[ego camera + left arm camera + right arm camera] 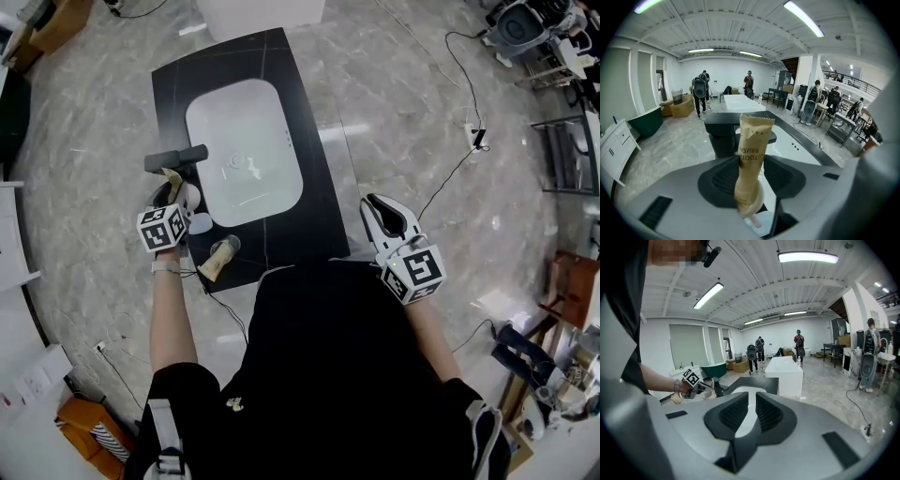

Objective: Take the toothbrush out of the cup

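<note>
The toothbrush [752, 154], in a tan paper wrapper printed TOOTH BRUSH, stands upright in a small white cup [759, 202] on the black countertop's left edge. My left gripper [751, 174] is lowered over the cup, with the wrapper between its jaws. A thin sliver of space shows beside the right pad, so it is open. In the head view the left gripper [174, 192] covers most of the cup [191, 198], and the toothbrush [172, 175] sticks out past the jaws. My right gripper [380, 206] hangs off the counter's right side, shut and empty [751, 404].
A black faucet [175, 158] stands just beyond the cup, beside the white basin [244, 150] set in the black countertop [314, 220]. Another tan wrapped item [218, 260] lies near the counter's front left corner. Cables cross the marble floor [450, 178]. Several people stand far off.
</note>
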A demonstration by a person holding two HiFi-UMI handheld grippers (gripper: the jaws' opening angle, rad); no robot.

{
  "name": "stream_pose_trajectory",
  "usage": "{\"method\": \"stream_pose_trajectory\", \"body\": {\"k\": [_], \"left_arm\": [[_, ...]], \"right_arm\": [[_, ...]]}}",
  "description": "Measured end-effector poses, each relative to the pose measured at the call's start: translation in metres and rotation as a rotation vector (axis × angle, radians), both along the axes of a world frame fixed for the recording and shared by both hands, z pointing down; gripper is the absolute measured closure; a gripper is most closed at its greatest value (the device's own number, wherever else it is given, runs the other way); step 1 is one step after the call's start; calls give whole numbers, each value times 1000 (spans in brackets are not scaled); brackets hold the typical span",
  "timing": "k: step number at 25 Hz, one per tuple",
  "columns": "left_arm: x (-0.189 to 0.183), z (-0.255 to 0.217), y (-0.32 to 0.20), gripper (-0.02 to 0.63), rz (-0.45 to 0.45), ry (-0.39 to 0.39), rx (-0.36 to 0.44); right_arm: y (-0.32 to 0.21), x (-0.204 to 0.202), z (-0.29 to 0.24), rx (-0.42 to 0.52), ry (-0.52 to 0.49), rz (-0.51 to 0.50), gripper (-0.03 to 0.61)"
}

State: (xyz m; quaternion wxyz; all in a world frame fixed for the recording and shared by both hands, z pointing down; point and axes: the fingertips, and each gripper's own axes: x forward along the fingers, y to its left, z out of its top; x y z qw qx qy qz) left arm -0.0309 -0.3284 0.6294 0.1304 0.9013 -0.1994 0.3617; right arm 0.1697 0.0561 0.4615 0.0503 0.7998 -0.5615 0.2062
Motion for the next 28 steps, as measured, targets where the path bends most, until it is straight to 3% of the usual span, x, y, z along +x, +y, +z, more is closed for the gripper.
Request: {"method": "stream_pose_trajectory", "body": {"k": [13,22,28], "left_arm": [[-8,-4,-7,555,-27,-18,30],[-12,-23,-9,568,-71,-5,66],[-18,-61,-8,569,-121,20,124]], "right_arm": [[-5,2,0,-3,-5,-16,514],[-6,6,-1,16,-16,-38,514],[-15,6,0,46,-38,-77,514]]}}
